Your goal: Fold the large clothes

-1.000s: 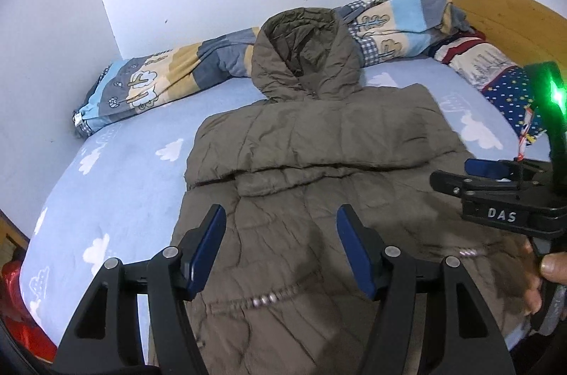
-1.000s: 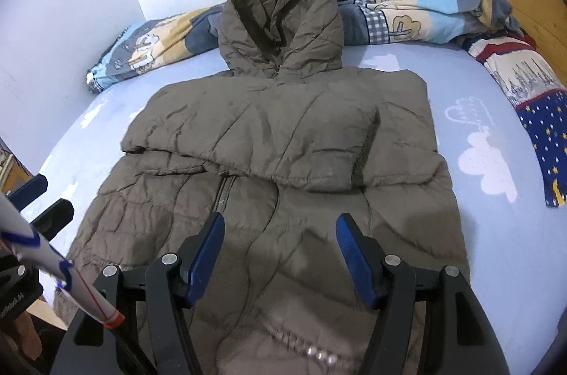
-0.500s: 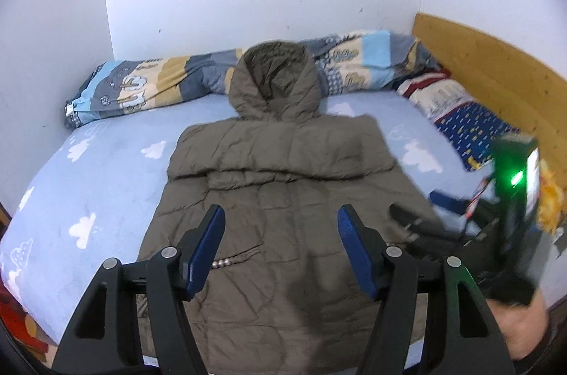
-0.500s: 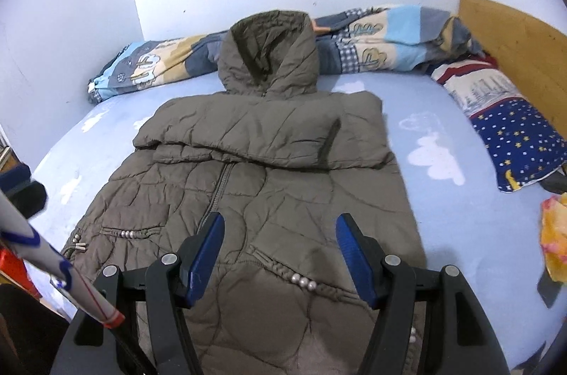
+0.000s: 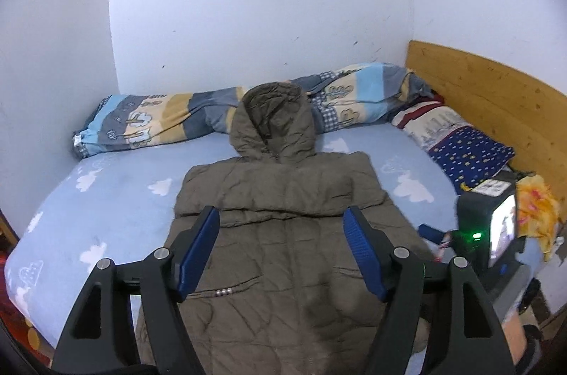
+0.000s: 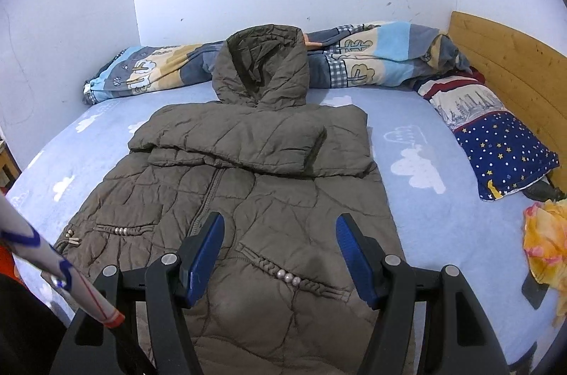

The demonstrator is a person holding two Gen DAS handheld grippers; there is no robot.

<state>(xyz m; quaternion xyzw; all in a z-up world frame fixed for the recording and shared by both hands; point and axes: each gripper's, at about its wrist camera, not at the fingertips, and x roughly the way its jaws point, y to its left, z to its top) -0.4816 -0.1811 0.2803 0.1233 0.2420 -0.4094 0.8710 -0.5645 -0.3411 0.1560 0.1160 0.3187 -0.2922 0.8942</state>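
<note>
Two handheld grippers hover above the near hem of an olive quilted hooded coat (image 6: 255,198) spread front-up on a bed (image 6: 418,219). The left gripper (image 5: 281,254) has its blue pads spreading wider with nothing between them; the right gripper (image 6: 280,254) stands spread and empty too, above the beaded pocket trim (image 6: 288,276). The coat lies along the cloud-print sheet, hem nearest, both sleeves already folded across the chest (image 6: 248,141), hood (image 6: 264,70) resting on the rolled patterned duvet (image 6: 372,60) at the wall.

The step in hand looks to be the lengthwise fold, hem up to shoulders. To do it well, each gripper should pinch one hem corner, taking both padded layers, then lift and carry evenly so the folded sleeves stay put and the edges meet square below the hood. The hem corners themselves sit below both views, so their exact lie cannot be judged.

Beyond, a star-print pillow (image 6: 506,148) lies by the wooden headboard (image 6: 506,63), well clear of the coat.
</note>
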